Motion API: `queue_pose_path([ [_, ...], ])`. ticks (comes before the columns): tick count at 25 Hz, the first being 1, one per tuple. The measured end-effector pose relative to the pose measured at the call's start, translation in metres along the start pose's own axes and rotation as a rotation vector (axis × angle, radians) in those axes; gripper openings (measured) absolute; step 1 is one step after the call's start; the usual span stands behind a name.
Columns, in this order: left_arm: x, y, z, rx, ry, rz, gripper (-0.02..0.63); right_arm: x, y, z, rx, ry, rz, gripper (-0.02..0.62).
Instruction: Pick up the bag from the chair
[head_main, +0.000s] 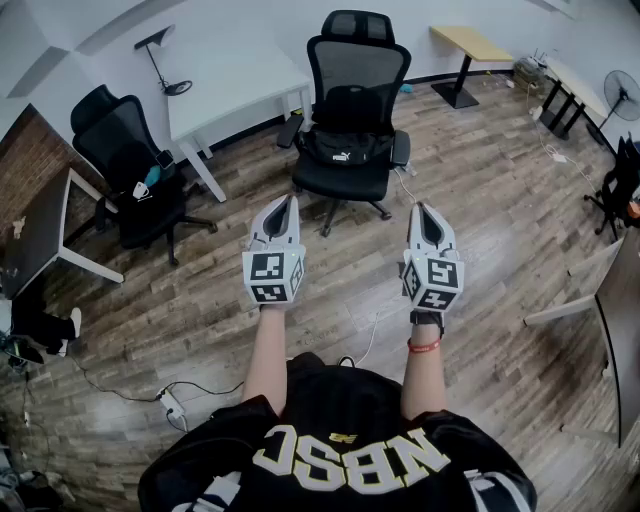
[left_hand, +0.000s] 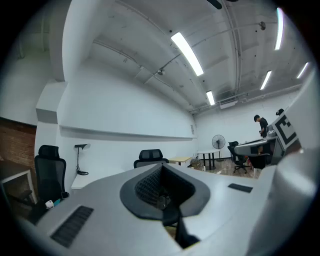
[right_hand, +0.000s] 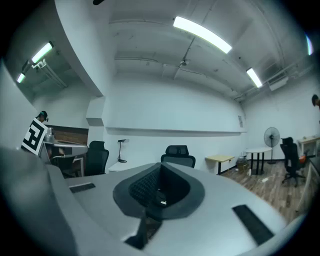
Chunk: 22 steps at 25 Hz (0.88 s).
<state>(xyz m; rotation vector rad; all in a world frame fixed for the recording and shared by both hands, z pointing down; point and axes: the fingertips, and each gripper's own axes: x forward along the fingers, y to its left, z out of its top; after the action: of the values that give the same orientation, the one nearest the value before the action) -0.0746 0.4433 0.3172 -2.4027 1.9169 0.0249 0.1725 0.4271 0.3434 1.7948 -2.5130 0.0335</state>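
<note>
The black bag (head_main: 345, 148) with a small white logo lies on the seat of a black mesh office chair (head_main: 352, 70) at the middle back of the head view. My left gripper (head_main: 289, 201) and right gripper (head_main: 418, 207) are held side by side in the air, well short of the chair, tips pointing at it. Both have their jaws pressed together and hold nothing. In the gripper views only the chair's headrest (left_hand: 150, 155) (right_hand: 178, 150) shows above the shut jaws; the bag is hidden behind them.
A second black chair (head_main: 128, 165) with small items stands at the left beside a white table (head_main: 235, 85). A wooden desk (head_main: 470, 42), a fan (head_main: 620, 95) and floor cables with a power strip (head_main: 172, 405) lie around. A person (left_hand: 261, 125) stands far off.
</note>
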Motion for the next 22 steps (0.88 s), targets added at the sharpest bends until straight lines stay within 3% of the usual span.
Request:
queue_pose_path([
  [11, 0.04, 0.008, -0.027, -0.018, 0.032, -0.035, 0.014, 0.059, 0.012, -0.019, 0.067, 0.022, 0.057, 0.006],
  [16, 0.102, 0.04, -0.04, -0.034, 0.022, -0.069, 0.014, 0.122, 0.01, -0.026, 0.069, 0.042, 0.035, 0.006],
  [22, 0.195, 0.093, -0.027, -0.053, -0.011, -0.112, 0.014, 0.223, 0.014, -0.007, 0.075, 0.047, 0.009, 0.006],
])
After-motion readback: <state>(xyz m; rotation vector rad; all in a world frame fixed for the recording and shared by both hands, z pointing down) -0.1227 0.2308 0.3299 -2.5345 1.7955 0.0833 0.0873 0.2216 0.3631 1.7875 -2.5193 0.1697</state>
